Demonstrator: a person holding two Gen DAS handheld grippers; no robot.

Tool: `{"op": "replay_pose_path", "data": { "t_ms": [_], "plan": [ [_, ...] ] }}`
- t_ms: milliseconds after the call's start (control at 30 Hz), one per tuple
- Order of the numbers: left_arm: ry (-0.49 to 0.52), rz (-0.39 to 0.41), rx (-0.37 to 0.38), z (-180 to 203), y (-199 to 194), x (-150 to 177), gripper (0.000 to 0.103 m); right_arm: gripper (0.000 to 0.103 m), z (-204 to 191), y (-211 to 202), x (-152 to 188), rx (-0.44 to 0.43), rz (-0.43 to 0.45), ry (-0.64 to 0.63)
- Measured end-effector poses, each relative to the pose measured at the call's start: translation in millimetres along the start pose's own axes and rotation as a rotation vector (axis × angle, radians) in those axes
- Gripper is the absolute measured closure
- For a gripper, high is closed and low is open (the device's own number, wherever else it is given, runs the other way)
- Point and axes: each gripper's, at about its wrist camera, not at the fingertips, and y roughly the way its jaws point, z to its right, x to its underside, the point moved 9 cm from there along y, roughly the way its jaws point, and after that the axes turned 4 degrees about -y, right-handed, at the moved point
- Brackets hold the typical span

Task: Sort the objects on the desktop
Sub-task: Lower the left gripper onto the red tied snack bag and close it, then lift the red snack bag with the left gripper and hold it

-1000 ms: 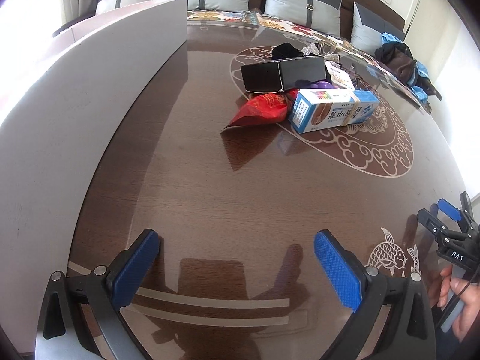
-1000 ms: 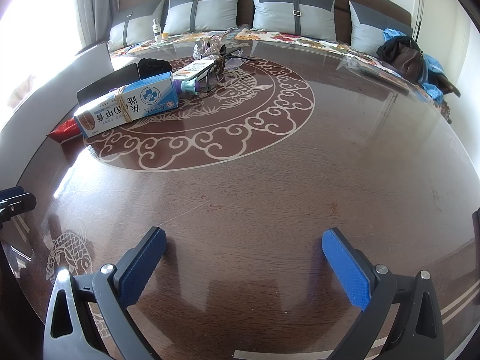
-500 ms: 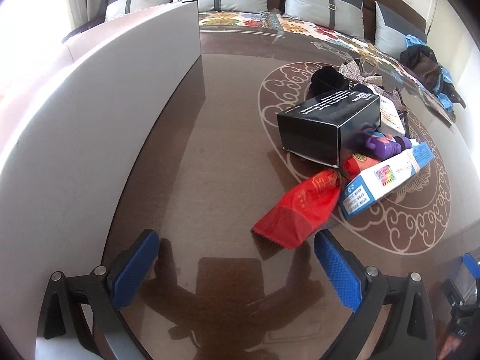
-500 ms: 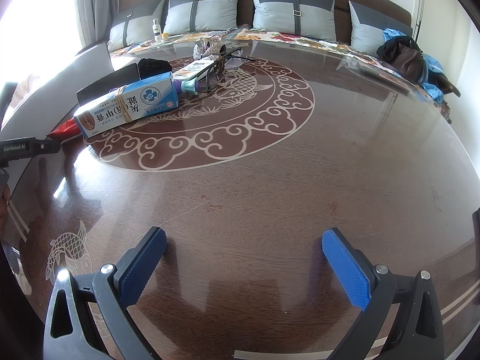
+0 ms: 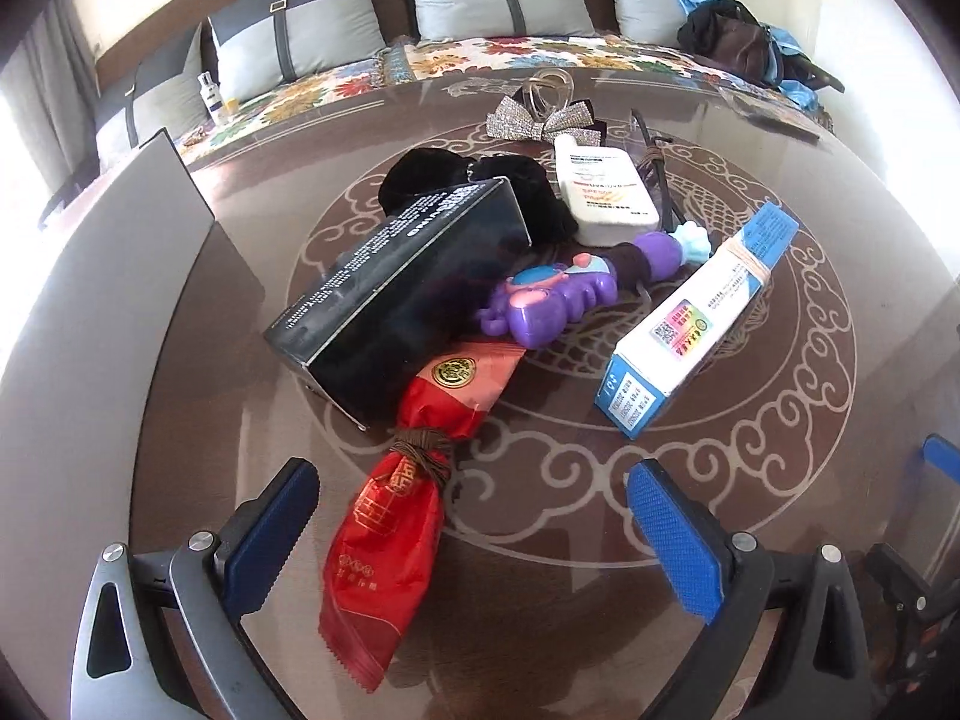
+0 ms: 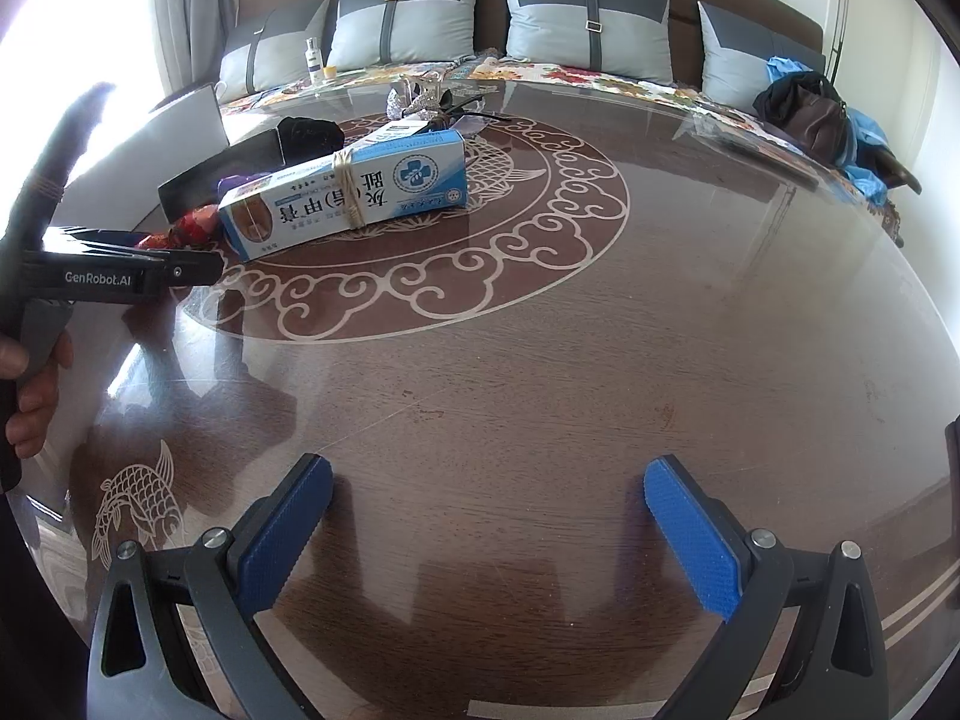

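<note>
Where the dark wooden table (image 6: 540, 360) shows its pale scrollwork ring, a pile sits: a black box (image 5: 408, 288), a red packet (image 5: 390, 540), a purple toy (image 5: 552, 300), a white bottle (image 5: 606, 192) and a blue-and-white box (image 5: 696, 324). Over the packet's near end, the left gripper (image 5: 474, 534) hangs with jaws spread and empty. Above bare wood, the right gripper (image 6: 489, 531) is likewise released. Beyond the table, grey cushions (image 6: 402, 18) line a bench.

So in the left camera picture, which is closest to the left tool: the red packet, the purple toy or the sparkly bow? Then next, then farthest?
1. Red packet: between the open left tool's fingers.
2. Purple toy: mid-pile, behind the packet.
3. Sparkly bow: far side of the table.
</note>
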Motion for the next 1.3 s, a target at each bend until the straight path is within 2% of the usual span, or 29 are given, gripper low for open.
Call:
{"op": "replay_pose_path", "data": {
  "t_ms": [167,300,400,467,500,567,667,833,1000,1067,1100,1133,1167,1300],
  "plan": [
    [-0.080,0.005,-0.030,-31,0,-15,0.000,0.000,0,0,0,0.000,0.000,0.000],
    [-0.043,-0.079,-0.009,-28,24,-9,0.000,0.000,-1,0,0,0.000,0.000,0.000],
    [-0.044,-0.056,0.014,-26,25,-7,0.001,0.000,0,0,0,0.000,0.000,0.000],
    [-0.070,-0.030,0.046,-25,19,-6,0.033,0.000,0,0,0,0.000,0.000,0.000],
    [-0.075,-0.015,0.051,-24,15,-6,0.043,0.000,0,0,0,0.000,0.000,0.000],
    [-0.075,-0.009,0.048,-22,10,-6,0.078,0.000,0,0,0,0.000,0.000,0.000],
    [-0.121,-0.015,0.041,-28,2,7,0.078,0.000,-1,0,0,0.000,0.000,0.000],
    [-0.185,-0.019,0.067,-41,-24,48,0.078,0.000,-1,0,0,0.000,0.000,0.000],
    [-0.187,0.005,0.101,-42,-39,73,0.073,0.000,-1,0,0,0.000,0.000,0.000],
    [-0.178,0.015,0.140,-38,-40,73,0.053,0.000,-1,0,0,0.000,0.000,0.000],
    [-0.178,0.020,0.146,-37,-40,72,0.047,0.000,-1,0,0,0.000,0.000,0.000],
    [-0.179,0.026,0.131,-37,-40,74,0.035,0.000,-1,0,0,0.000,0.000,0.000],
    [-0.179,0.035,0.113,-37,-39,75,0.030,0.000,-1,0,0,0.000,0.000,0.000],
    [-0.149,0.042,0.070,-31,-37,75,0.025,0.000,-1,0,0,0.000,0.000,0.000]
  ]
}}
